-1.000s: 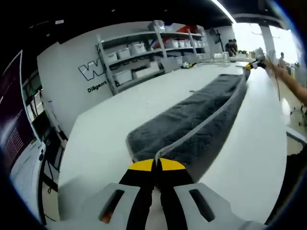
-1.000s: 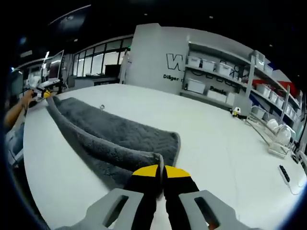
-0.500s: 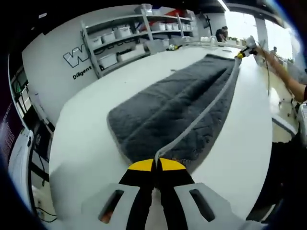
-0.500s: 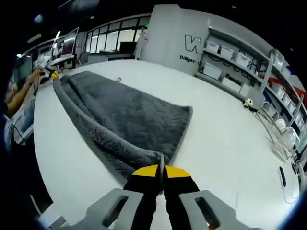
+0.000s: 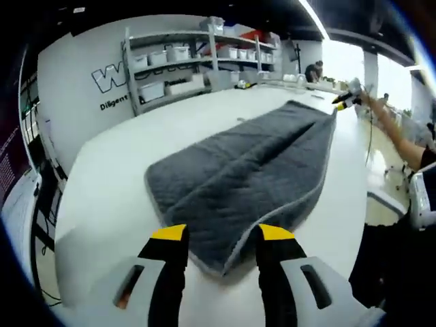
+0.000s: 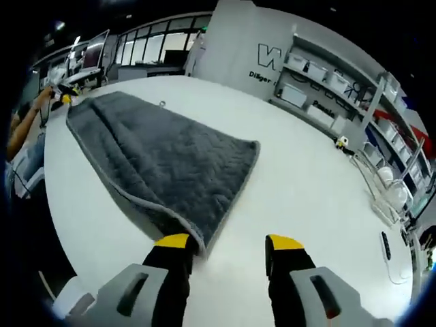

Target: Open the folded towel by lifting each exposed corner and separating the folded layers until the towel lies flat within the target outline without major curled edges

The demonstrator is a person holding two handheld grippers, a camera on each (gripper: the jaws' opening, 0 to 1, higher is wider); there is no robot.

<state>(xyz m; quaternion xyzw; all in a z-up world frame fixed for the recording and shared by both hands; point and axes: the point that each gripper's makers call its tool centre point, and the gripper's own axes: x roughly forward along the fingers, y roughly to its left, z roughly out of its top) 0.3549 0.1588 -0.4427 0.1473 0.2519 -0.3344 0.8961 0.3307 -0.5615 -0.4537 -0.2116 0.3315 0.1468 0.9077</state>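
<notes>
Lying spread on the white table, the grey towel sits released; left gripper and right gripper jaws apart. Far wall lettering starts "W", "Diligent".

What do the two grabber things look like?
Both look alike. The left gripper and the right gripper each have two black fingers with bright yellow tips, growing out of pale grey bodies. Each grey body has a dark slot with a bit of orange inside.
</notes>
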